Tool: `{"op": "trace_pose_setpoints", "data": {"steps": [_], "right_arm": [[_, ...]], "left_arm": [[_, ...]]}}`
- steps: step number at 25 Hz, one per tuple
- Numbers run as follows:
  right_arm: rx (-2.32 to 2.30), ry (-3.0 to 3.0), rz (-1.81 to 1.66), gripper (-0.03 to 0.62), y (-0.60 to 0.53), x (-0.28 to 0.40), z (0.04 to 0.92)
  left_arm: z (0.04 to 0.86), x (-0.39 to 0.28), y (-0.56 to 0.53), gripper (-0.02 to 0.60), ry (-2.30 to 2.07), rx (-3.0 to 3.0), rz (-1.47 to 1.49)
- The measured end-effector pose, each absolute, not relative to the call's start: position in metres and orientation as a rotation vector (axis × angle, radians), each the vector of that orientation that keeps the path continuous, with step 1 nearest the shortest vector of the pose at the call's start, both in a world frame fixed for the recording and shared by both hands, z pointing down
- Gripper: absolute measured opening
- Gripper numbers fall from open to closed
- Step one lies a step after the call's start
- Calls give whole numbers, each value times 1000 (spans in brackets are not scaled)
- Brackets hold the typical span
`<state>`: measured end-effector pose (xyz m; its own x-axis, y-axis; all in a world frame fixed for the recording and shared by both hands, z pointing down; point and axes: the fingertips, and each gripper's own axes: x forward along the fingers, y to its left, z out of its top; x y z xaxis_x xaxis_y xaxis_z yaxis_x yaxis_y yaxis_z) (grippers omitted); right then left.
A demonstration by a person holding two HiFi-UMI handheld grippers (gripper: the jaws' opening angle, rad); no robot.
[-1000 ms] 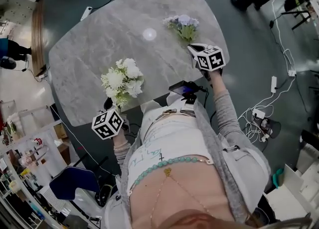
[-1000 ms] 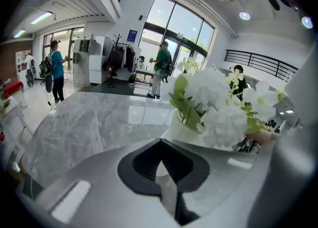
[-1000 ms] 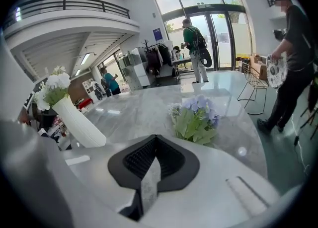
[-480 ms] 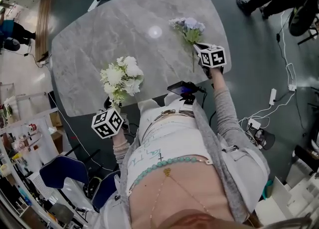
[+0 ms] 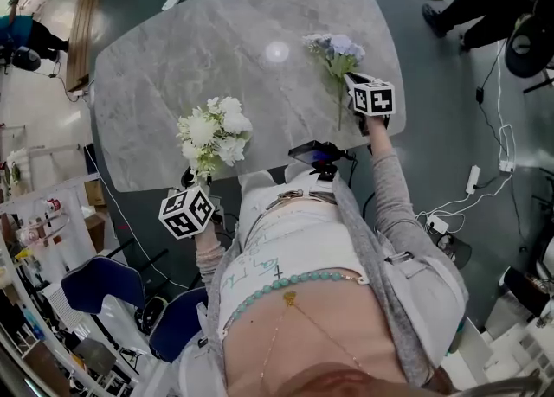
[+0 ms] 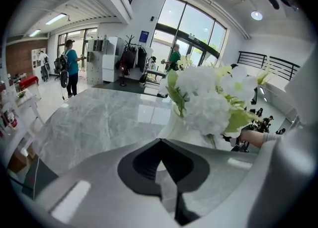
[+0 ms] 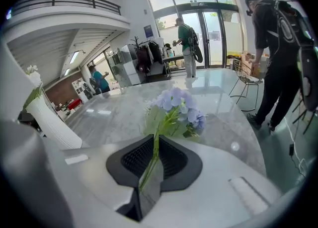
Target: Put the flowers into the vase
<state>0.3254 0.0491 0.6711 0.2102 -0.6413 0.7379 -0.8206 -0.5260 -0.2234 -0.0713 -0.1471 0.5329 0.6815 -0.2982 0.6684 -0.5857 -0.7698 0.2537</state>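
Looking down from the head view, the lilac-and-green flower sprig [image 5: 333,48] lies at the far right of the grey marble-look tabletop [image 5: 156,67], with its stem running back to the right gripper [image 5: 353,86]. The white flower bunch [image 5: 212,134] already stands in the vase near the left edge, just ahead of the left gripper [image 5: 190,188]. A black device [image 5: 318,155] sits at the near table edge between the two.

The left gripper view shows its jaws [image 6: 164,182] drawn together to a thin slit with nothing gripped. The white vase [image 6: 171,122] rises just beyond the tips, under the white blooms [image 6: 208,103].

The right gripper view shows the jaws [image 7: 149,182] clenched on the thin green stem [image 7: 153,157], the lilac head [image 7: 179,105] resting low over the table. The ribbed vase [image 7: 49,117] stands well apart to the left.

I judge the pick-up step is in hand. The next move calls for lifting the sprig, carrying it left and tipping it stem-down into the vase mouth. The white blooms crowd that opening and may block the stem. A person with a backpack [image 7: 283,48] stands beside the table's right end.
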Motion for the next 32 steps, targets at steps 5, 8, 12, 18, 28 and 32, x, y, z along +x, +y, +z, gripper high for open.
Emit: {"op": "trace_pose_setpoints", "data": {"steps": [5, 8, 12, 18, 28, 32], "right_arm": [[2286, -1373, 1203, 149, 39, 335, 671], [2276, -1330, 1196, 210, 38, 340, 676], [2282, -1283, 1198, 253, 35, 345, 679], [2261, -1234, 1203, 276, 26, 351, 693], [2154, -1188, 1255, 274, 15, 350, 718], [2061, -1200, 1300, 265, 9, 345, 728]], "left_arm": [[535, -71, -148, 2, -692, 2426, 853], [536, -70, -148, 2, -692, 2420, 857], [535, -70, -150, 2, -697, 2415, 857], [539, -72, -152, 2, -713, 2402, 861], [543, -78, -155, 2, -739, 2372, 865], [544, -78, -156, 2, -737, 2367, 869]]}}
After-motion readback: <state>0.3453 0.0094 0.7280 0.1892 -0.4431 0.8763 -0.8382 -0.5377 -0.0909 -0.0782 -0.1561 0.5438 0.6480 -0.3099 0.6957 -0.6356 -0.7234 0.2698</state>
